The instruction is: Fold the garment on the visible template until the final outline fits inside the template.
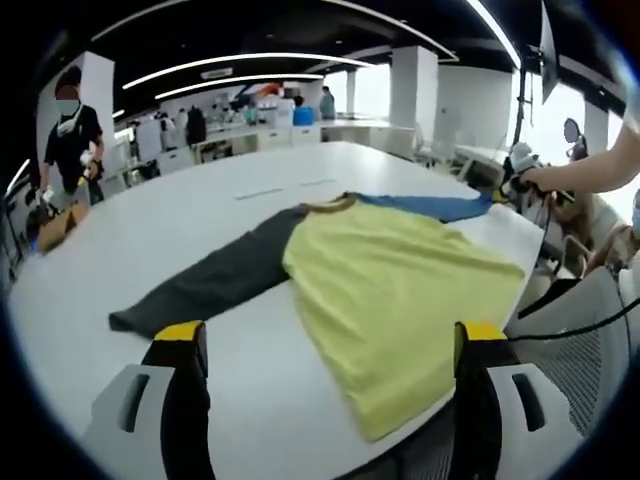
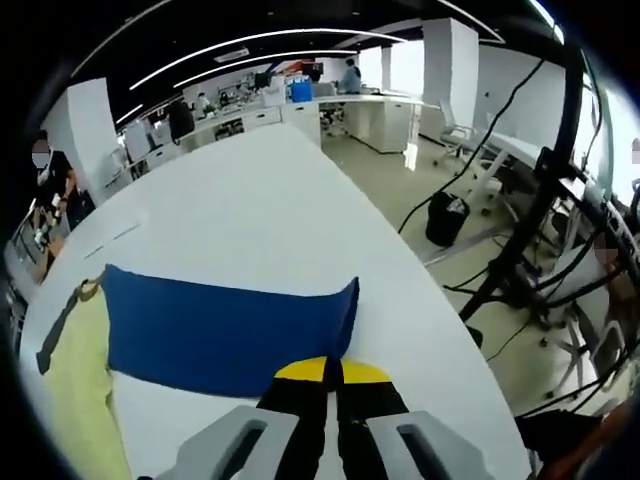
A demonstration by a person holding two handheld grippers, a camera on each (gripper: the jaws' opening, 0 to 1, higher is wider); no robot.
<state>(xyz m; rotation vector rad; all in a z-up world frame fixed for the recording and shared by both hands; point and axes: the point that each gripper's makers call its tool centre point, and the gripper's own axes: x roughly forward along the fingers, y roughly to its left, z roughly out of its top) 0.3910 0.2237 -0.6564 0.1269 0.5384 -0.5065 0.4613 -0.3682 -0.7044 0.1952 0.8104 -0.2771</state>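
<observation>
While the left gripper (image 1: 325, 345) hovers low over the near edge of the white table (image 1: 230, 215) with its yellow-tipped jaws spread wide and nothing between them, the garment (image 1: 385, 290) lies flat just beyond them, its yellow-green body reaching right to the table's near edge. A dark grey sleeve (image 1: 215, 280) stretches out to the left across the tabletop, and a blue sleeve (image 1: 430, 207) runs off to the right from the tan collar (image 1: 333, 204). In the right gripper view, the right gripper (image 2: 332, 372) has its jaws pressed together at the near hem of the blue sleeve, close to its cuff end; whether cloth is pinched between the tips cannot be told. The sleeve spreads flat, joining the yellow-green body at the left. Farther off, a person in black (image 1: 70, 140) stands at the far left of the table, with desks and white pillars behind.
</observation>
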